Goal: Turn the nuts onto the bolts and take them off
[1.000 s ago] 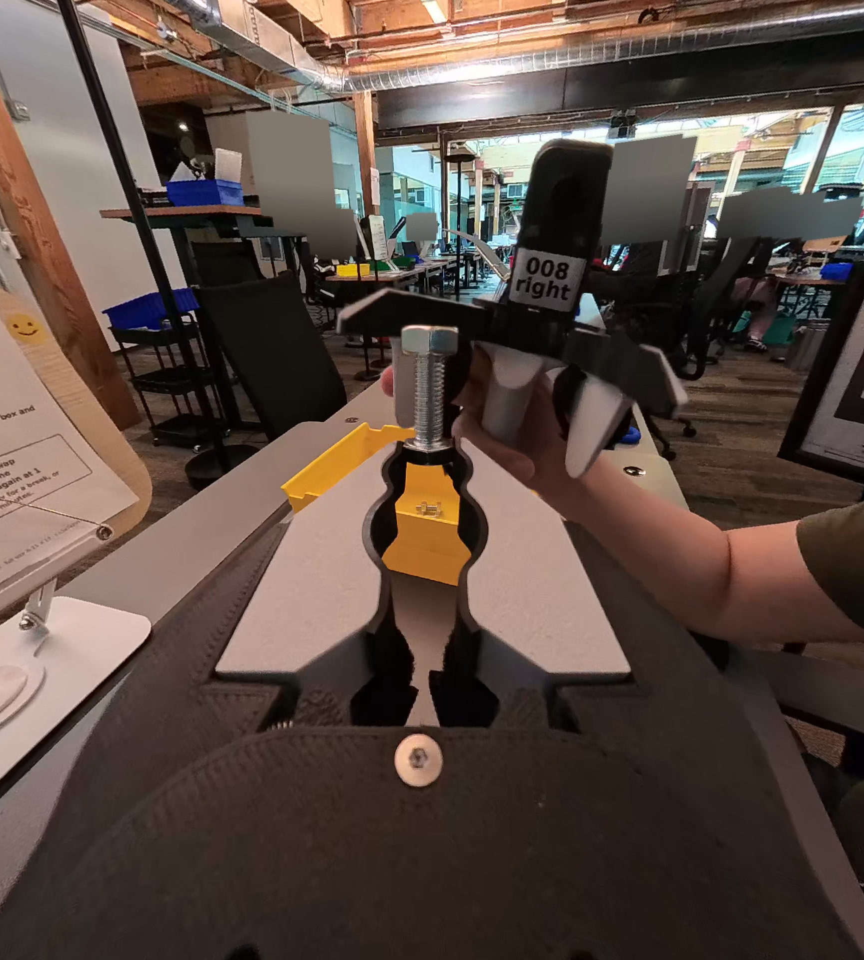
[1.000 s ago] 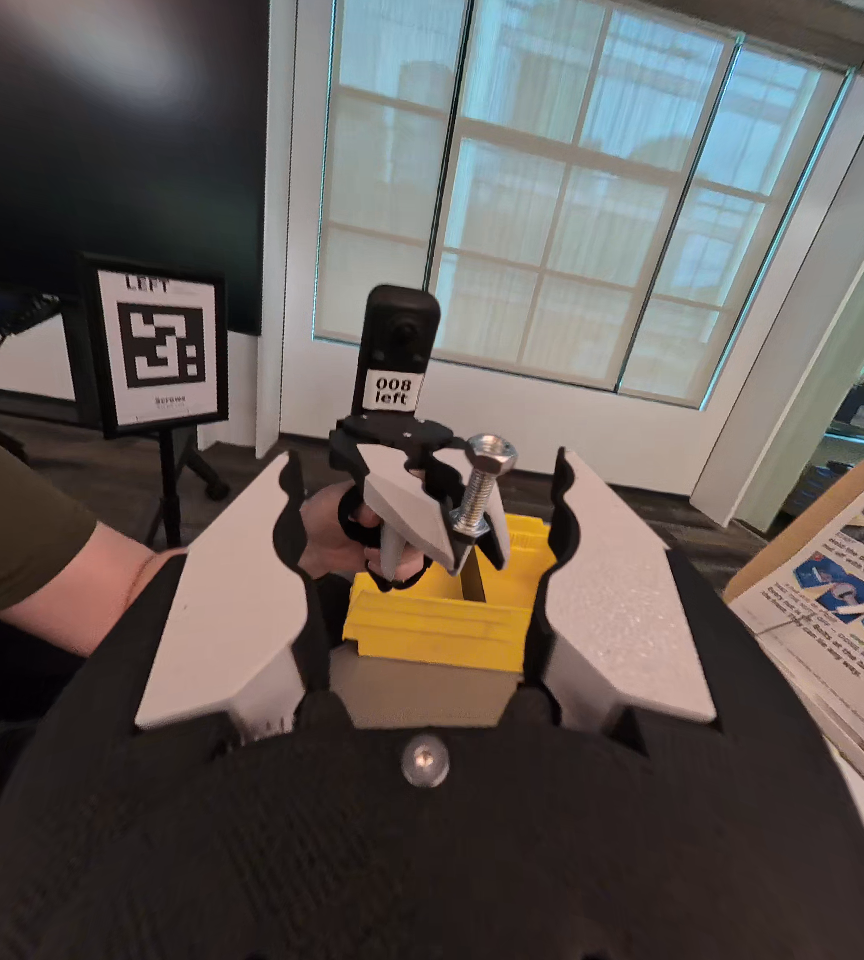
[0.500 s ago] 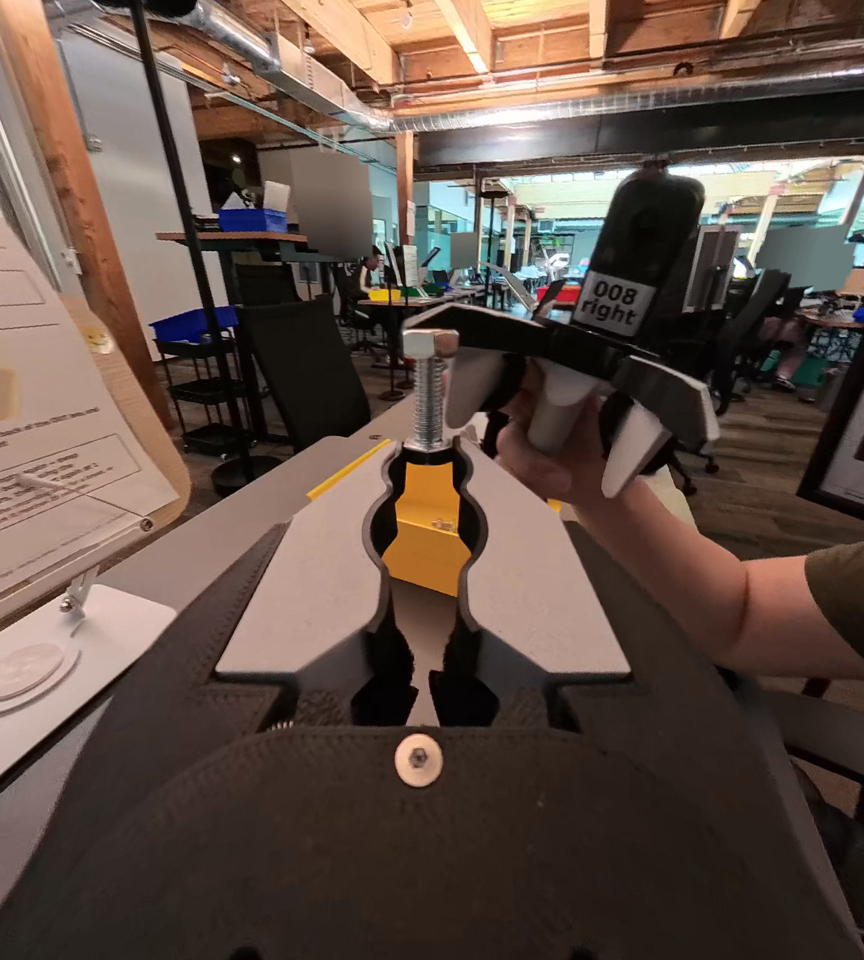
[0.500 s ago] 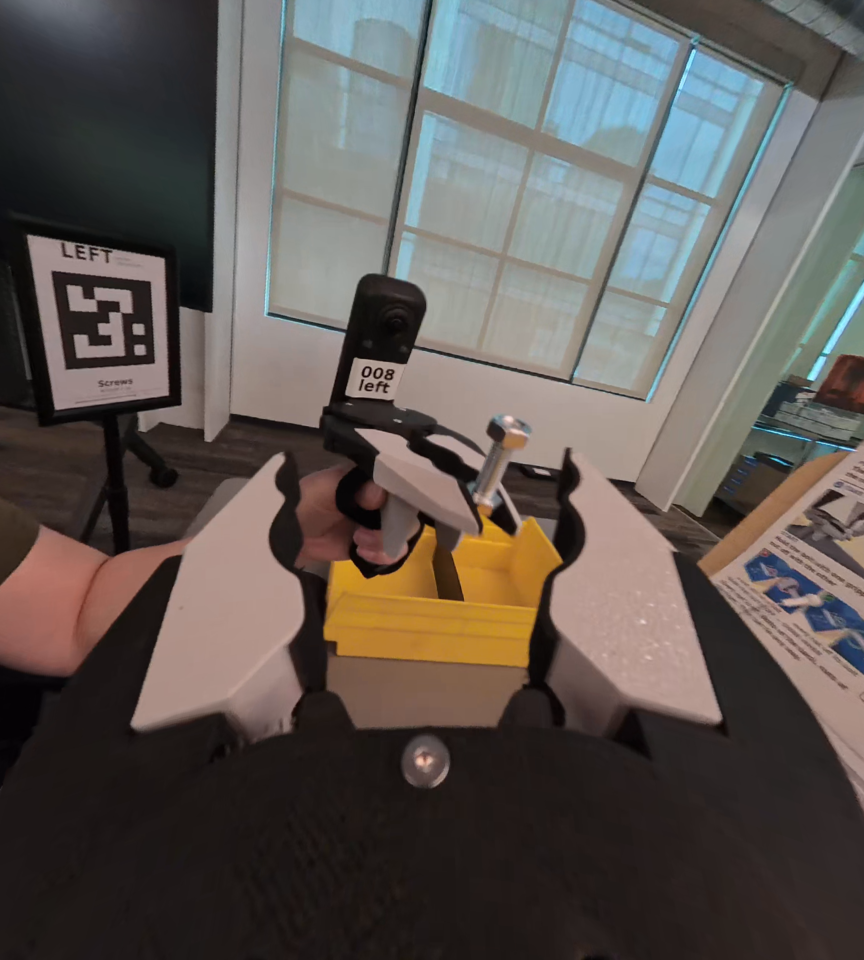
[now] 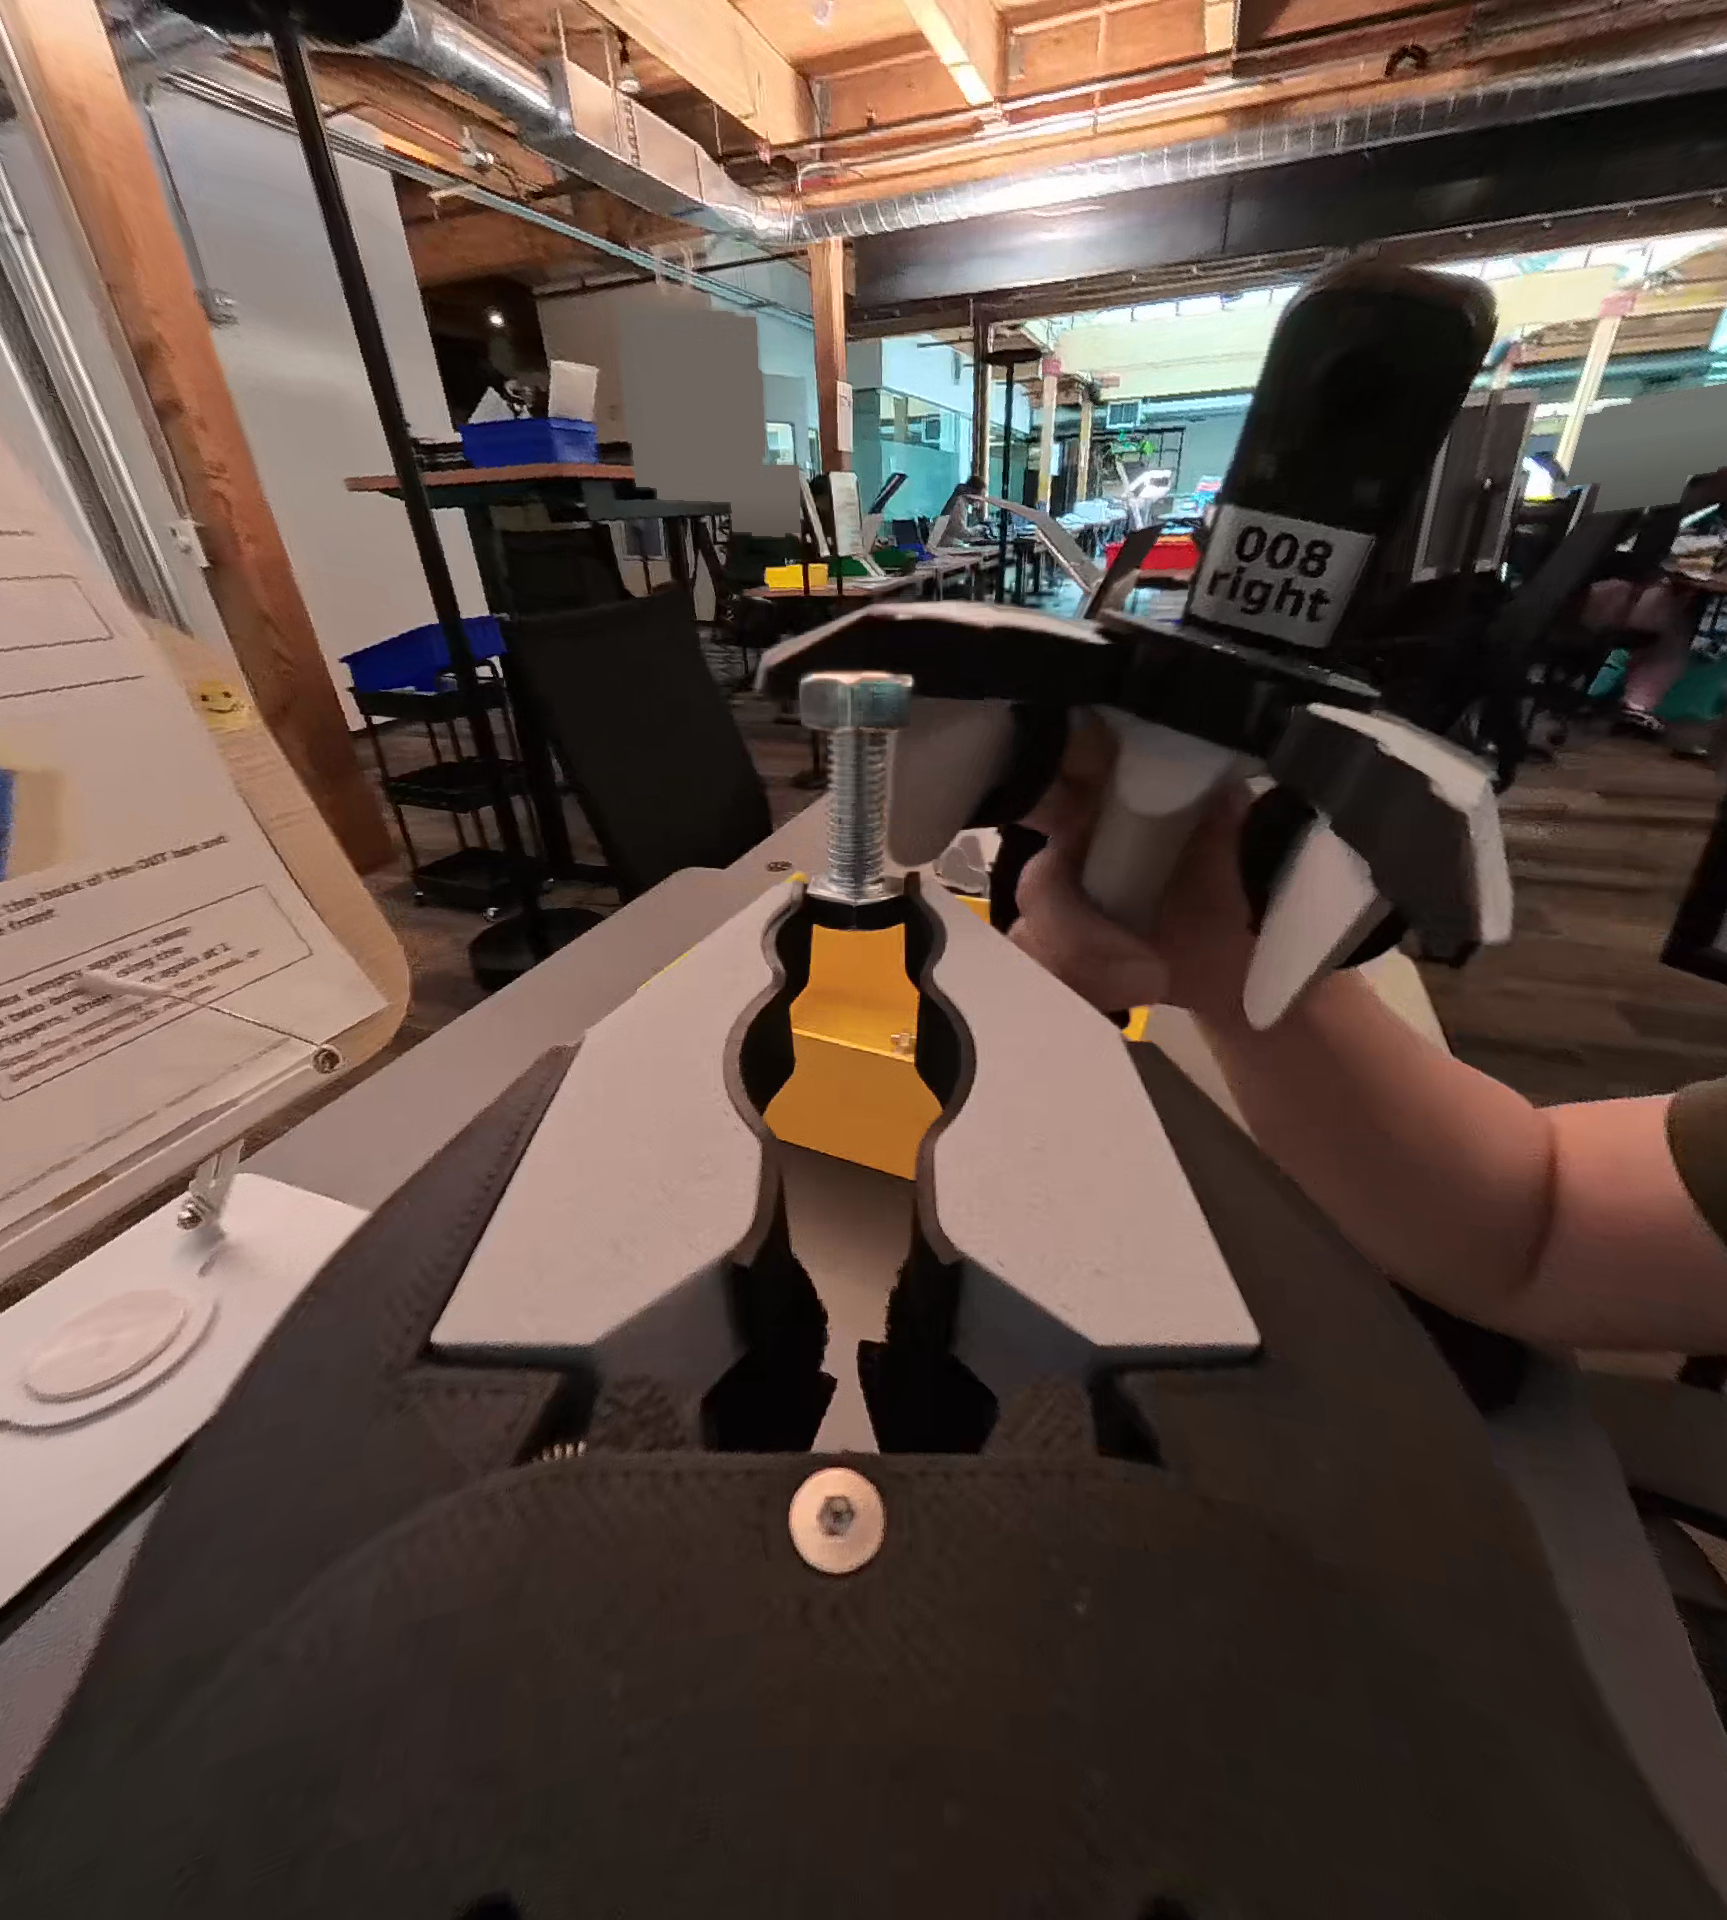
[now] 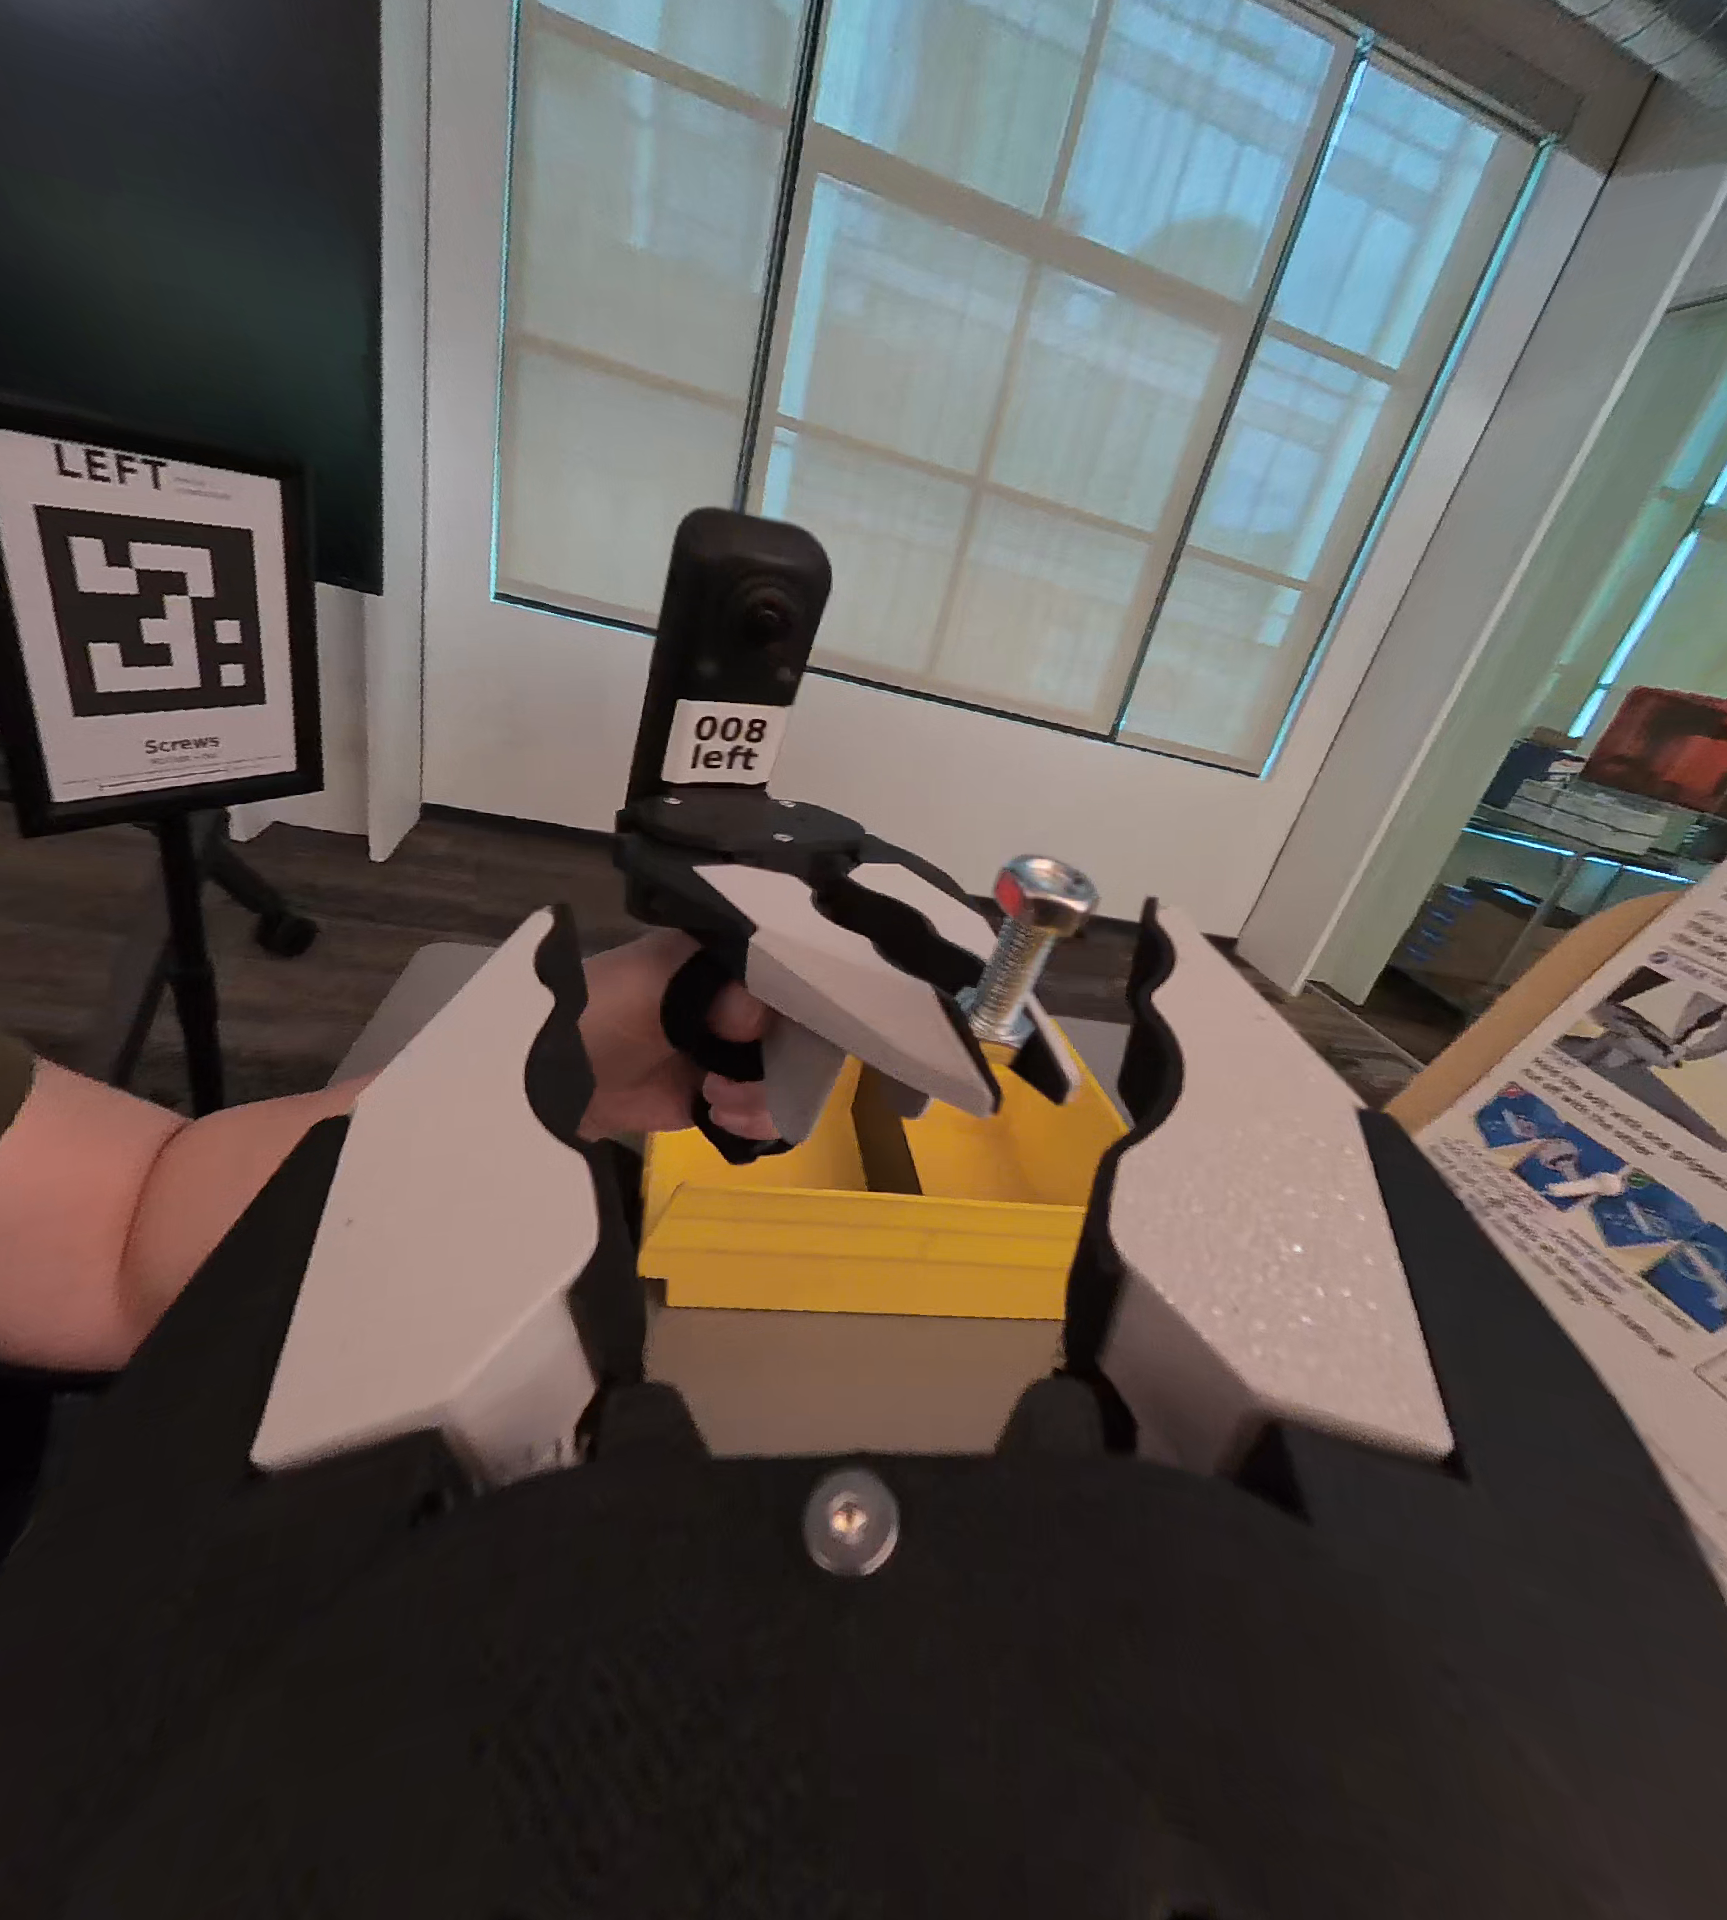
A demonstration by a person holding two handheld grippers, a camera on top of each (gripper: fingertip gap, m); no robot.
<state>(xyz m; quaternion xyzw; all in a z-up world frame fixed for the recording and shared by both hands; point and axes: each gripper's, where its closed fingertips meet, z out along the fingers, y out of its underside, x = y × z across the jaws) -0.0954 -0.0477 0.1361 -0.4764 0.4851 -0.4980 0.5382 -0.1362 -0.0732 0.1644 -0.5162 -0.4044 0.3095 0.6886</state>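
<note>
A silver hex-head bolt (image 5: 854, 790) stands upright with a nut (image 6: 994, 1013) on its lower threads. My left gripper (image 5: 854, 906) is shut on the bolt's lower end and holds it above a yellow bin (image 5: 854, 1075). In the right wrist view the left gripper (image 6: 1004, 1070) holds the bolt (image 6: 1030, 951) tilted over the yellow bin (image 6: 859, 1236). My right gripper (image 6: 848, 1039) is open and empty, its fingers (image 6: 443, 1195) spread wide on either side of the bin. In the left wrist view the right gripper (image 5: 1119, 862) hovers just right of the bolt head.
An instruction sheet on a stand (image 5: 59, 883) is at the left of the grey table (image 5: 526, 1049); it also shows in the right wrist view (image 6: 1669, 1143). A framed marker sign on a stand (image 6: 147, 623) is beyond the table. A black chair (image 5: 630, 727) stands behind it. Left tips to right tips: about 5 cm.
Both hand-held grippers have shifted a little. The right gripper looks larger and nearer the bolt head. The left stays shut on the bolt and the right stays open.
</note>
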